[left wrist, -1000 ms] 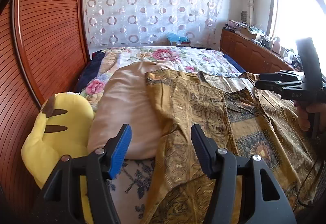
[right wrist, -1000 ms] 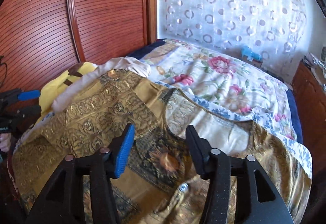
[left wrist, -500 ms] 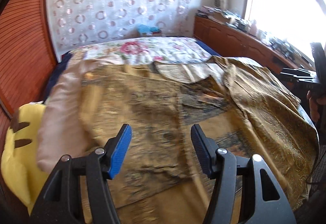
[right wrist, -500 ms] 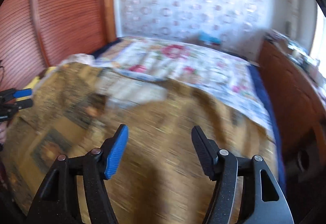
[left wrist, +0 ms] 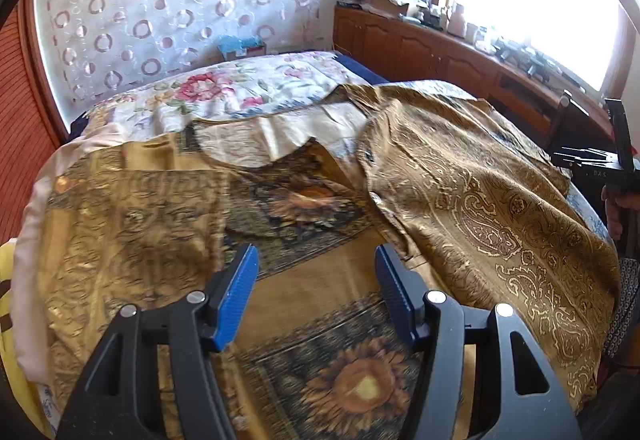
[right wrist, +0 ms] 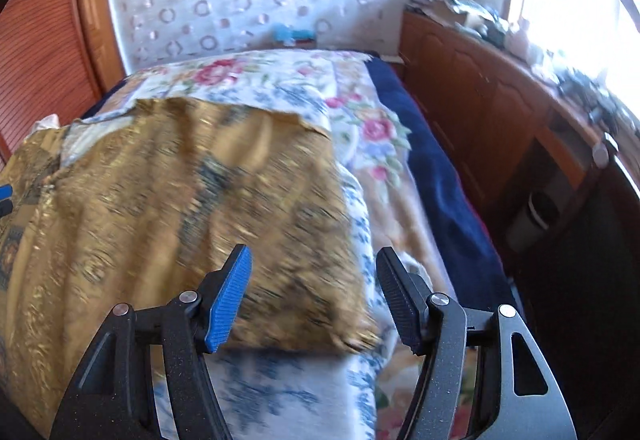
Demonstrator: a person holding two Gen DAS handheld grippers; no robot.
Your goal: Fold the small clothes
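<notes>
Gold patterned garment [left wrist: 472,208] lies spread over the floral bedspread [left wrist: 240,88], one side already turned across the sunflower panel [left wrist: 352,372]; in the right wrist view its free corner [right wrist: 352,336] sits just ahead of the pads.

Left gripper [left wrist: 316,292]: jaws apart, nothing between them, above the cloth.

Right gripper [right wrist: 314,292]: jaws apart, have just been opening, empty.

Judgement: step in hand is reaching for an edge to fold; best to pinch at the corner itself, taking only the top layer; keep both hems level so the crease runs straight.

Writing: faint letters on the right gripper's body in the left wrist view, not legible.
</notes>
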